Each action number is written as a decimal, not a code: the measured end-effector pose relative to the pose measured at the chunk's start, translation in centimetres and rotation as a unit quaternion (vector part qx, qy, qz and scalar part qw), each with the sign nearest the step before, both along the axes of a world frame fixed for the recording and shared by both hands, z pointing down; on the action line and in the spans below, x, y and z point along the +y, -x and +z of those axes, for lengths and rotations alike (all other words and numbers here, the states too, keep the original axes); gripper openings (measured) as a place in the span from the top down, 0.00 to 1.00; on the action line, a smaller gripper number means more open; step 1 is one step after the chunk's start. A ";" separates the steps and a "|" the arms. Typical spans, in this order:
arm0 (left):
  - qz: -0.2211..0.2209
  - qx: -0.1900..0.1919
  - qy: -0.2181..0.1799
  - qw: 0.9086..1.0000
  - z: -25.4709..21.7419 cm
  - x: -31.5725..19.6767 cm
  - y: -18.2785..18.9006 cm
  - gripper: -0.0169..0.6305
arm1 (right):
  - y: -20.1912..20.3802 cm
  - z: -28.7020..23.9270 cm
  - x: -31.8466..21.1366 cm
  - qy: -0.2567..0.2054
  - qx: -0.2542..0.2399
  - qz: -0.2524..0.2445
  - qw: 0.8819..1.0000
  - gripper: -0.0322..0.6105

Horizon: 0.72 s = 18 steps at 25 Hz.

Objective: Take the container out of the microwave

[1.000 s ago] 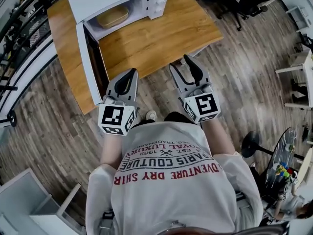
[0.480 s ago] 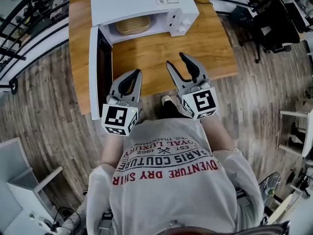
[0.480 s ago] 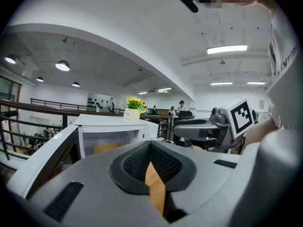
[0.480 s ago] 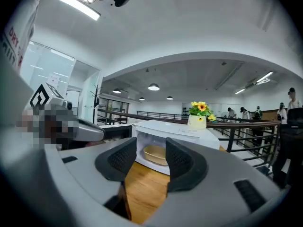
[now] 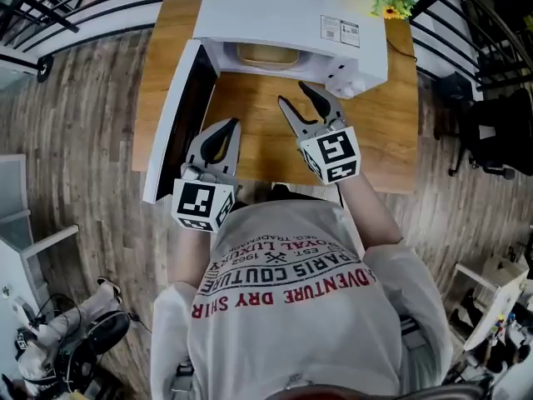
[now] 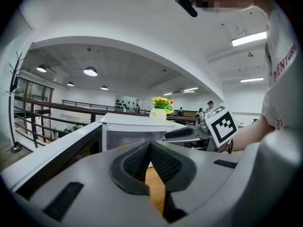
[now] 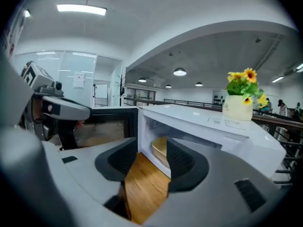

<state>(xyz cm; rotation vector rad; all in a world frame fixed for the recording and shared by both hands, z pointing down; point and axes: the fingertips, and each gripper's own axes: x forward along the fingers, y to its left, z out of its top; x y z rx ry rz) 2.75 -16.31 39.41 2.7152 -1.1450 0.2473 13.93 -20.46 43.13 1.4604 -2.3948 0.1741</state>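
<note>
Left gripper [image 5: 225, 127]: jaws together, empty, above the table's [image 5: 250, 136] near edge.
Right gripper [image 5: 293, 94]: jaws apart, empty, near the microwave [image 5: 283, 11] opening.
Microwave: white, door [image 5: 171, 132] open to the left.
Container [image 5: 268, 54]: shallow, tan, rounded rim; inside the microwave, apart from both grippers.

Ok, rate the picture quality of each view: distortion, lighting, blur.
Head view: fisheye bows the wood-plank floor and black railings; the white box-shaped microwave is brightly, evenly lit on top. Left gripper view: black vignette corners, bright ceiling strip lights. Right gripper view: same round vignette; the tan oval container reads clearly between the jaws.
</note>
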 end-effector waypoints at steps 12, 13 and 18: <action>-0.083 -0.022 0.026 0.996 2.9 -2.9 1.7 0.95 | 1.5 10.2 -9.1 0.125 0.178 -0.105 0.970 0.62; -0.084 -0.026 0.027 0.996 3.1 -3.0 1.8 0.95 | 1.7 10.7 -9.7 0.126 0.197 -0.117 0.965 0.62; -0.093 -0.036 0.031 0.995 3.5 -3.1 2.4 0.95 | 2.7 13.3 -11.2 0.130 0.300 -0.172 0.929 0.62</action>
